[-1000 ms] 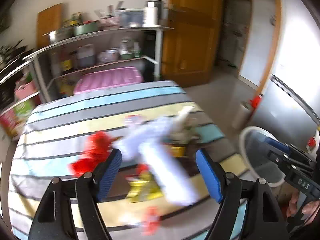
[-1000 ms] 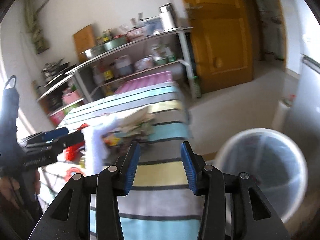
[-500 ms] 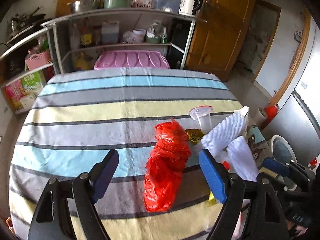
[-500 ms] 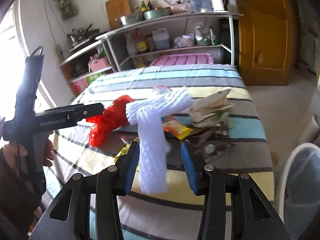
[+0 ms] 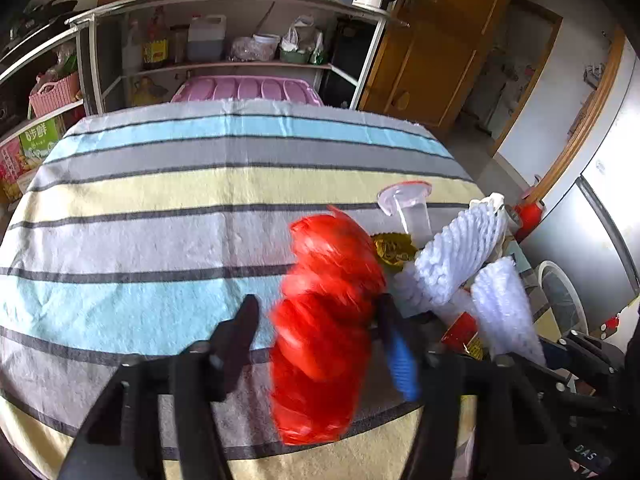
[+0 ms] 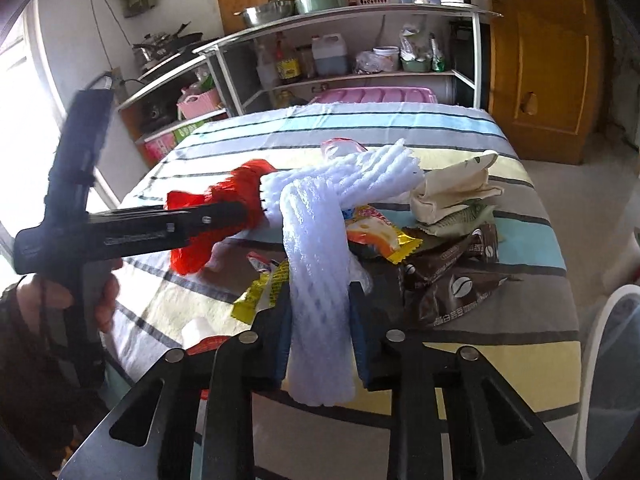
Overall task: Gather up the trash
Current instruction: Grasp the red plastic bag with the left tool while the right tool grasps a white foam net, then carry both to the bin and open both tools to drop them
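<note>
Left wrist view: left tongs (image 5: 316,334) closing round crumpled red plastic bag (image 5: 326,320) on striped-cloth table (image 5: 160,200); pads near, contact unclear. Right wrist view: right tongs (image 6: 320,324) closing on white foam net sleeve (image 6: 316,280), sides just touching. Judgement: squeeze fully before lifting; both are soft and slippery. White round bin (image 6: 612,380) waits beside the table, wrappers between.

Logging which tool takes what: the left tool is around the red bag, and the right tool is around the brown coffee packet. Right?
Not quite. The right tool is closing around the white foam net, not the coffee packet, as the right wrist view shows. The left tool is indeed around the red bag.
</note>
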Demonstrator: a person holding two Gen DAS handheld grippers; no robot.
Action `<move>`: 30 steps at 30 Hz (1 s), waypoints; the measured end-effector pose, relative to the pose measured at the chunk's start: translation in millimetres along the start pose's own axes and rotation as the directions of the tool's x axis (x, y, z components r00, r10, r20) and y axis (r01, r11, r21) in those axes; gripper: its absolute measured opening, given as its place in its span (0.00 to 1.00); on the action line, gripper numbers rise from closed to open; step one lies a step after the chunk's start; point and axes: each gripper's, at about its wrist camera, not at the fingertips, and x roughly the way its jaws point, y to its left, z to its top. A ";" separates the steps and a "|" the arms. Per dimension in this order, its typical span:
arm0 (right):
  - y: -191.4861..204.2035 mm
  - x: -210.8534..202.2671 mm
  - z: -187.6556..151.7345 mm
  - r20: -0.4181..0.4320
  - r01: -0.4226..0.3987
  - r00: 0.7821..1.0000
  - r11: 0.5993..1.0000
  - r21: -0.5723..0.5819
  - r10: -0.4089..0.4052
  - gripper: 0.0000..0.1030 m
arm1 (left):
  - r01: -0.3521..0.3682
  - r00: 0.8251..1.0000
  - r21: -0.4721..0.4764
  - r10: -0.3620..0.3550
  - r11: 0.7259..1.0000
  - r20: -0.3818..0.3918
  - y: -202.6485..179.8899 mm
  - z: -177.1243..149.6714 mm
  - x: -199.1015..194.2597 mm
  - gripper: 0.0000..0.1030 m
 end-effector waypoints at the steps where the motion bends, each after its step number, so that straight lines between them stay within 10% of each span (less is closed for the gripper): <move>1: -1.0 -1.7 -0.8 0.005 -0.006 1.000 1.000 0.004 0.006 0.25 | -0.010 1.000 0.006 0.010 1.000 -0.002 -1.4 -0.8 0.8 0.49; 14: -19.3 -32.8 -1.8 0.107 -0.052 0.993 0.996 0.073 0.044 0.23 | -0.073 0.995 0.030 0.070 0.997 0.077 -17.1 2.2 -29.8 0.43; 30: -83.2 -132.0 -16.3 0.257 0.091 0.954 0.967 0.238 -0.153 0.23 | 0.082 0.985 0.234 -0.115 0.969 0.130 -123.9 17.0 -63.5 0.43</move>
